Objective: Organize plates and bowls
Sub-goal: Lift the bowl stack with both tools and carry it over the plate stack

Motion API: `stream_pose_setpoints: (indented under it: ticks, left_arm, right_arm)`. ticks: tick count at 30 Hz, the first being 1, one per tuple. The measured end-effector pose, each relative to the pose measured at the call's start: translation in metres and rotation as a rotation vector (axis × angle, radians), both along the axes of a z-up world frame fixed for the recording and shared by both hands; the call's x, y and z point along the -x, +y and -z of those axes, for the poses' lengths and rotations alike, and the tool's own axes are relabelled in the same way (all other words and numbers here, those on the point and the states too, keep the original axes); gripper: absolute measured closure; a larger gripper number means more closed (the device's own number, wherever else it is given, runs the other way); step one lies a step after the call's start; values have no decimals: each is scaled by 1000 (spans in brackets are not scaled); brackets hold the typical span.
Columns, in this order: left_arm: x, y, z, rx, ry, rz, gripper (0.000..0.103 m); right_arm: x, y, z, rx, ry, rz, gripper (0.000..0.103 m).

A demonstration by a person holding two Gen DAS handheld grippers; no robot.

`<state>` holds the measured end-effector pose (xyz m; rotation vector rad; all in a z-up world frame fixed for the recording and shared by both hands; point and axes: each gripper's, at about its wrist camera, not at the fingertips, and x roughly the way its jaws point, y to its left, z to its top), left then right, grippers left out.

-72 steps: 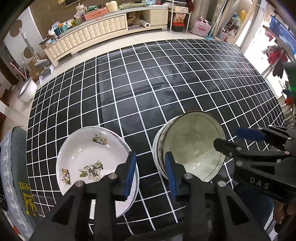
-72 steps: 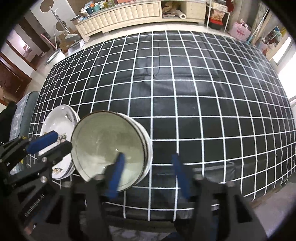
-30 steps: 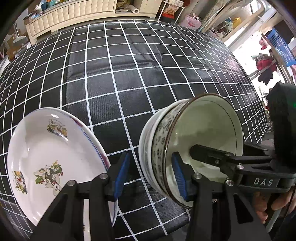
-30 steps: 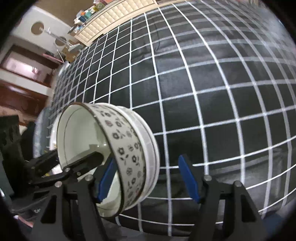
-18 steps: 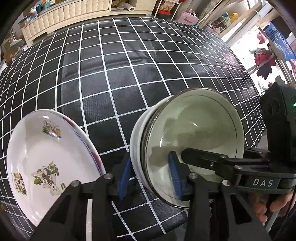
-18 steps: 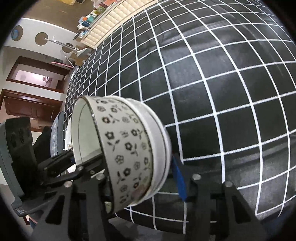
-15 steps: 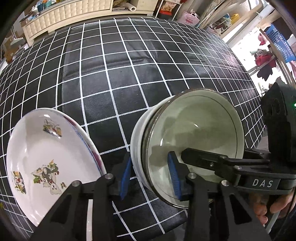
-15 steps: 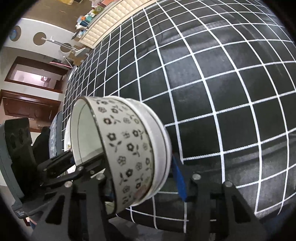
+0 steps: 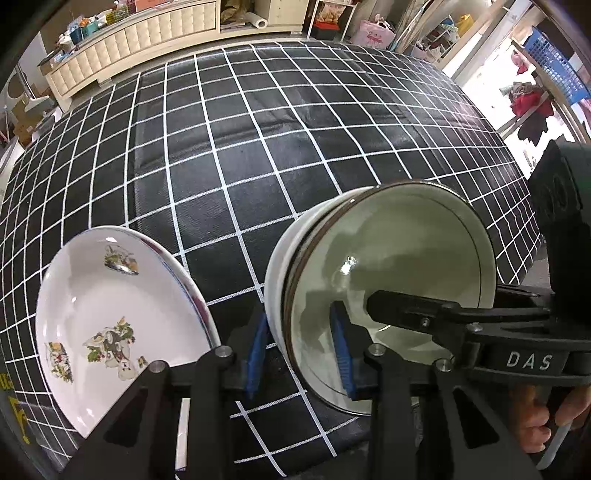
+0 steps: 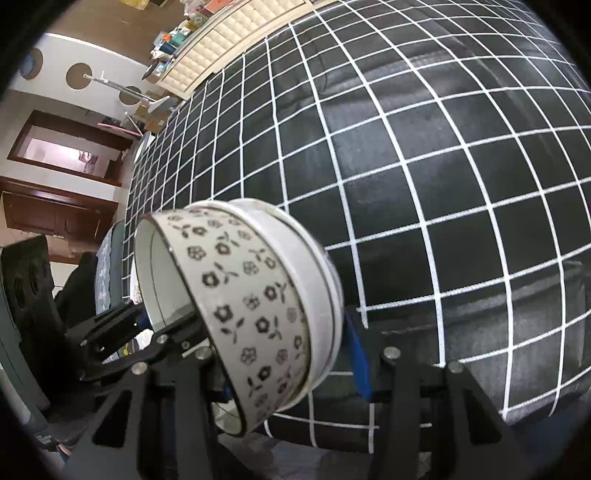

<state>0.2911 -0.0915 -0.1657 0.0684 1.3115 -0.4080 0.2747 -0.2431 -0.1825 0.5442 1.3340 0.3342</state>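
Note:
A stack of nested bowls [image 9: 391, 280], the inner one with a black flower pattern [image 10: 251, 310], is tilted up off the black grid tablecloth [image 9: 229, 155]. My left gripper [image 9: 299, 354] is shut on the stack's near-left rim, one blue pad inside and one outside. My right gripper [image 10: 288, 362] is shut on the stack's rim from the other side; its finger [image 9: 417, 314] shows inside the bowl in the left wrist view. A stack of white plates with bird prints [image 9: 110, 321] lies to the left of the bowls.
The table's front edge [image 9: 332, 454] is close below the bowls. A long cream cabinet [image 9: 140, 33] with clutter stands behind the table. A doorway and wooden furniture [image 10: 62, 177] are at the left. A blue basket [image 9: 557, 66] hangs at the far right.
Both grippers have closed on the bowl stack and tipped it up on its side. It has lifted slightly from the cloth since a second ago.

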Motion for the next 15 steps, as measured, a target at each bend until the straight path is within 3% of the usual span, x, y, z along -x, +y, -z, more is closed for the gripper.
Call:
stream_pose_setpoints:
  ticks: [7, 15]
  left_arm:
    - [0, 11, -26, -4, -61, -21, 72]
    - [8, 70, -57, -21, -111, -117, 71]
  right_arm:
    - [-6, 16, -26, -6, -33, -15, 51]
    - [-12, 79, -48, -11, -67, -132, 51]
